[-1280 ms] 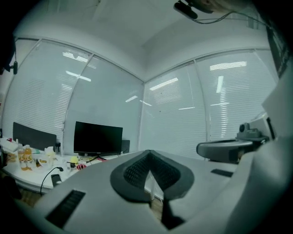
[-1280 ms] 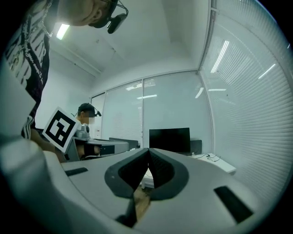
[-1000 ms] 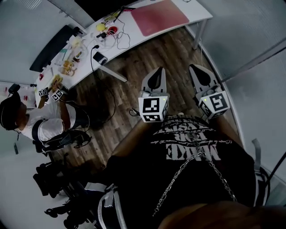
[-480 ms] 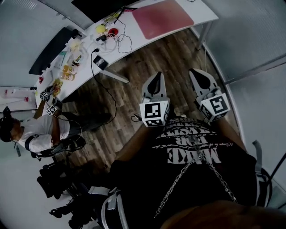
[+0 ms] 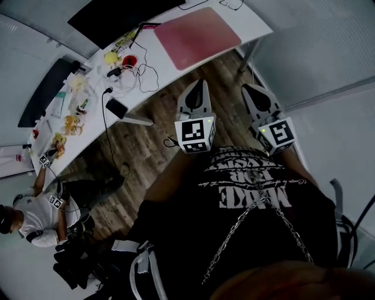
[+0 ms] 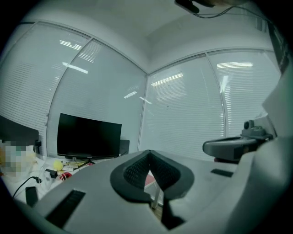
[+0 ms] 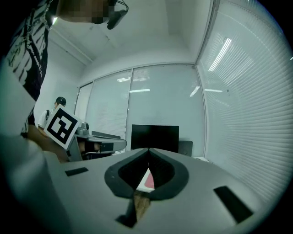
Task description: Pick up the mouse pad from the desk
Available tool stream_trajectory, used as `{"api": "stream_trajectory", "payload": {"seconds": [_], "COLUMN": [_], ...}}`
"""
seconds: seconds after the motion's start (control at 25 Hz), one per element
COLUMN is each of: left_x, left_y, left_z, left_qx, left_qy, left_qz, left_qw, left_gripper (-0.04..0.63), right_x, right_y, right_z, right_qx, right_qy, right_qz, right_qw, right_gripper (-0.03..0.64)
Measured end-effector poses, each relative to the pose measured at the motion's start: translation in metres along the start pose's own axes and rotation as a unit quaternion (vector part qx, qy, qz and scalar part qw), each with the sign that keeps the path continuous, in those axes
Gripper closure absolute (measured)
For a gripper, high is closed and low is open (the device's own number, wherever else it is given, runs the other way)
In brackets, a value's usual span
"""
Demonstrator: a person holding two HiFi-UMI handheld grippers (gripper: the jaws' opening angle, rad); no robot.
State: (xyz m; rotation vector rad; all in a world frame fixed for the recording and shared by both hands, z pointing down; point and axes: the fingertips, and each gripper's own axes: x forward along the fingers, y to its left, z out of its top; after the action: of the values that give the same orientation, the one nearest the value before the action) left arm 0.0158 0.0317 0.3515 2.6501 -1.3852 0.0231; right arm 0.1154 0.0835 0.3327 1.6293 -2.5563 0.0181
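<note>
The pink mouse pad (image 5: 196, 36) lies flat on the right end of the white desk (image 5: 258, 20), beyond the wooden floor. My left gripper (image 5: 201, 83) and right gripper (image 5: 248, 88) are held side by side in front of my chest, level and pointing toward the desk, still short of its edge. Both are shut with nothing between the jaws. In the left gripper view the left gripper (image 6: 149, 151) shows a pink sliver of the pad (image 6: 147, 181) below its tips. Under the right gripper (image 7: 148, 149) in its own view, the pad (image 7: 149, 181) appears too.
A black monitor (image 5: 117, 17) stands behind the pad. Left of the pad lie a yellow ball (image 5: 111, 57), a red item (image 5: 130, 60), cables and a dark phone (image 5: 117, 108). A desk leg (image 5: 249, 50) stands ahead. Another person (image 5: 35, 217) sits far left. Blinds line the walls.
Both grippers have moved forward toward the desk, still shut and side by side. The desk and pad sit nearer in the head view; the other person has slid toward the lower left.
</note>
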Motion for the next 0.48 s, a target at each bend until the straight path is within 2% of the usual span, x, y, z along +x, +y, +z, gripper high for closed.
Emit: {"api": "stream_trajectory", "payload": {"seconds": [0.28,0.48], "left_x": [0.043,0.059], "left_y": [0.045,0.080], "left_z": [0.008,0.006], "left_qx": [-0.013,-0.024], "left_qy": [0.010,0.007], "left_qz": [-0.022,-0.024], "left_qw": [0.9996,0.9994], "left_gripper": [0.591,0.591], "right_x": [0.066,0.099], "right_y": [-0.016,-0.010], "right_z": [0.012,0.008], "right_qx": [-0.005,-0.008], "right_qy": [0.018,0.015], "right_qz": [-0.015,-0.018], "right_qw": [1.000,1.000], "right_gripper": [0.618,0.618]}}
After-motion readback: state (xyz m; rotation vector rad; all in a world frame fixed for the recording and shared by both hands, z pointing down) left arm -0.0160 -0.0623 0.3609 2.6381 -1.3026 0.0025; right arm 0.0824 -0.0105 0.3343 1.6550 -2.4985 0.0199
